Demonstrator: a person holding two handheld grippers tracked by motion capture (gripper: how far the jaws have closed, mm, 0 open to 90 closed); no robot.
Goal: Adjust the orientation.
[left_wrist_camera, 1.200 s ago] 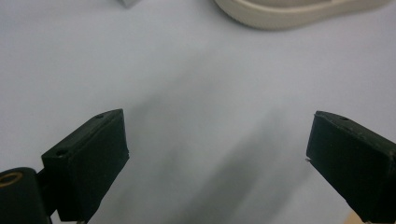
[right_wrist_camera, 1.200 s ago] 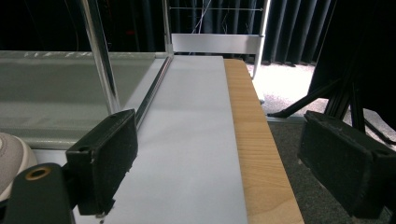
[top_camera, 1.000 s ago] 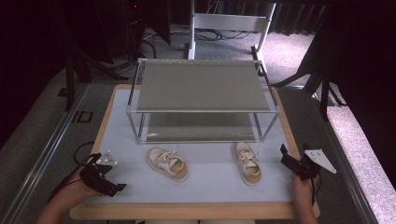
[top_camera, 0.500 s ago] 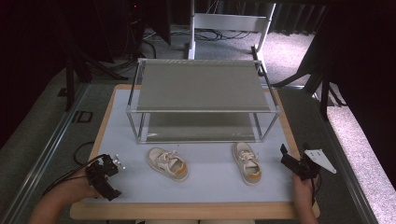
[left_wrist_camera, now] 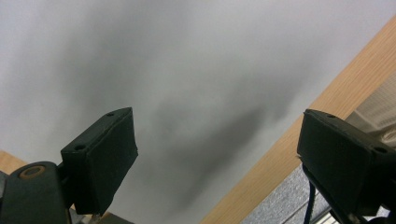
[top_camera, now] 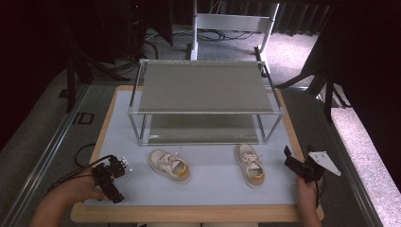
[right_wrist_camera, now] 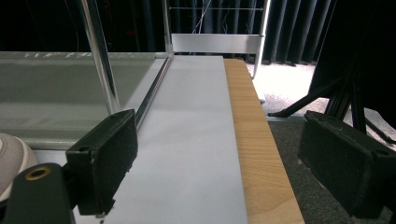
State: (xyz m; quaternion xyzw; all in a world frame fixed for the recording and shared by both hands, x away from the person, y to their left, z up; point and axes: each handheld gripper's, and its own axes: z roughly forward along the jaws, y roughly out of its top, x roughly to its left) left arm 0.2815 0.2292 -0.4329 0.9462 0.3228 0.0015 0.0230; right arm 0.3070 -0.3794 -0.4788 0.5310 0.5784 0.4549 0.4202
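Two small cream shoes with tan soles lie on the pale mat [top_camera: 213, 187] in front of a two-level metal rack [top_camera: 203, 87]. One shoe [top_camera: 170, 165] lies left of centre, the other shoe [top_camera: 249, 165] right of centre. My left gripper [top_camera: 112, 187] hovers over the mat's front left corner, pointing down. Its jaws [left_wrist_camera: 217, 158] stand open over bare mat, have just been closing a little, and hold nothing. My right gripper [top_camera: 291, 161] rests at the mat's right edge, open [right_wrist_camera: 217, 158] and empty, pointing along the rack's right side. A shoe's toe [right_wrist_camera: 11, 158] shows at its left.
The rack's lower shelf [top_camera: 203, 128] is bare, and its front right post [right_wrist_camera: 100, 51] stands just ahead of my right gripper. The wooden table rim [top_camera: 189, 213] frames the mat. Dark stands and cables [top_camera: 222, 35] sit on the floor beyond.
My left gripper has shifted right along the front edge and turned to point more steeply down. The right gripper and both shoes have stayed put.
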